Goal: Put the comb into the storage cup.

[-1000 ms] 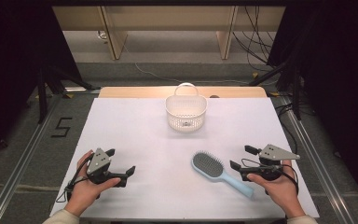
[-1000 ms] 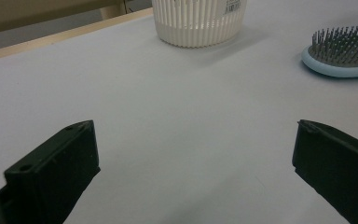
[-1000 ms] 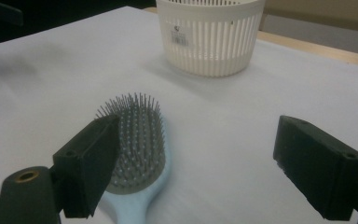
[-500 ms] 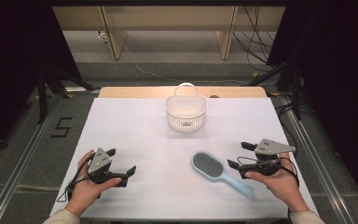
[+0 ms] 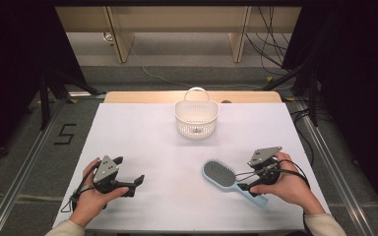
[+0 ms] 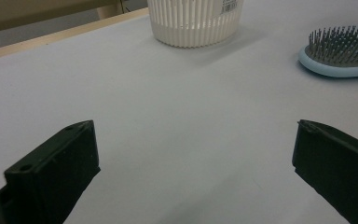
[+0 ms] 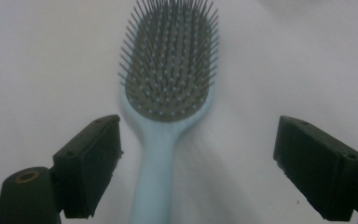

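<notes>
The right gripper (image 7: 198, 163) straddles the hairbrush (image 7: 165, 93) handle, fingers spread wide; closing off-centre could skid it across the worktop (image 5: 147, 147). The left gripper (image 5: 128, 184) rests released.

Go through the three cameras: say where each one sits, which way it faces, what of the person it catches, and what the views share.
High view: above the person's side, facing forward and down at the table; both hands and forearms, left tool, right tool.
Left gripper view: on the left tool, facing across the table to the basket; black jaws wide apart.
Right gripper view: on the right tool, looking down on the hairbrush, handle between its spread jaws.
Shared: the hairbrush.
</notes>
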Demonstrator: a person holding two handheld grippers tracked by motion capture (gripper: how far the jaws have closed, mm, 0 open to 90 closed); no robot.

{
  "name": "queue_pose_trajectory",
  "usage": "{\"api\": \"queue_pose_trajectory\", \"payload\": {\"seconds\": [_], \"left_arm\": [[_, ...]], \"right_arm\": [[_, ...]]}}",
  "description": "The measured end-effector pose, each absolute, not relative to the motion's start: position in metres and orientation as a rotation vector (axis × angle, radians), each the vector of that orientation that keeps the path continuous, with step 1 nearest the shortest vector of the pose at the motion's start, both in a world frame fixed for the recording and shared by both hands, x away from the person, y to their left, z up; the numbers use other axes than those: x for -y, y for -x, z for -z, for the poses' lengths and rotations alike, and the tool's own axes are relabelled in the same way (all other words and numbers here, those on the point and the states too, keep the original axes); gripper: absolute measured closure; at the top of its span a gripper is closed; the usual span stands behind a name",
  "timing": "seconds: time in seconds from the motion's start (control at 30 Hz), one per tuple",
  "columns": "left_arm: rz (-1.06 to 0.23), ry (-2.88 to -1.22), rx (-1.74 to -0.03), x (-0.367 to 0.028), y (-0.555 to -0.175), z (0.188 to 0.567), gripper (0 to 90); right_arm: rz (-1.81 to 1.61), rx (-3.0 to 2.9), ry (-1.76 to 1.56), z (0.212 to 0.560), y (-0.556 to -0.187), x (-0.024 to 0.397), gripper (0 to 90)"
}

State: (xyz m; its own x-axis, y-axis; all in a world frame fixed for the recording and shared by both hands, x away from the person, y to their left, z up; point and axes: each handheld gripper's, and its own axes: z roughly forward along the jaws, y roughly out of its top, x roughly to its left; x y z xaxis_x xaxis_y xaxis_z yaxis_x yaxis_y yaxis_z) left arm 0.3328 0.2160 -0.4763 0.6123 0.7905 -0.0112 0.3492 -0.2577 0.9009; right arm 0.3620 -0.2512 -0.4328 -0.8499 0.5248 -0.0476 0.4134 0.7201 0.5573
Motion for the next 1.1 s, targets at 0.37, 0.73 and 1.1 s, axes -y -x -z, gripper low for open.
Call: {"api": "queue_pose_trajectory", "payload": {"seconds": [0.37, 0.73, 1.1], "left_arm": [[-0.564, -1.853, -0.914, -0.216, -0.333, 0.476, 0.0], [-0.563, -1.853, -0.914, -0.216, -0.333, 0.476, 0.0], [-0.563, -1.853, -0.913, -0.216, -0.333, 0.476, 0.0]], "right_arm": [[-0.444, -2.870, -0.789, 0.440, -0.364, 0.234, 23.0], [-0.333, -2.921, -0.781, 0.452, -0.367, 0.220, 25.9], [-0.241, -2.930, -0.795, 0.457, -0.372, 0.208, 33.0]]}}
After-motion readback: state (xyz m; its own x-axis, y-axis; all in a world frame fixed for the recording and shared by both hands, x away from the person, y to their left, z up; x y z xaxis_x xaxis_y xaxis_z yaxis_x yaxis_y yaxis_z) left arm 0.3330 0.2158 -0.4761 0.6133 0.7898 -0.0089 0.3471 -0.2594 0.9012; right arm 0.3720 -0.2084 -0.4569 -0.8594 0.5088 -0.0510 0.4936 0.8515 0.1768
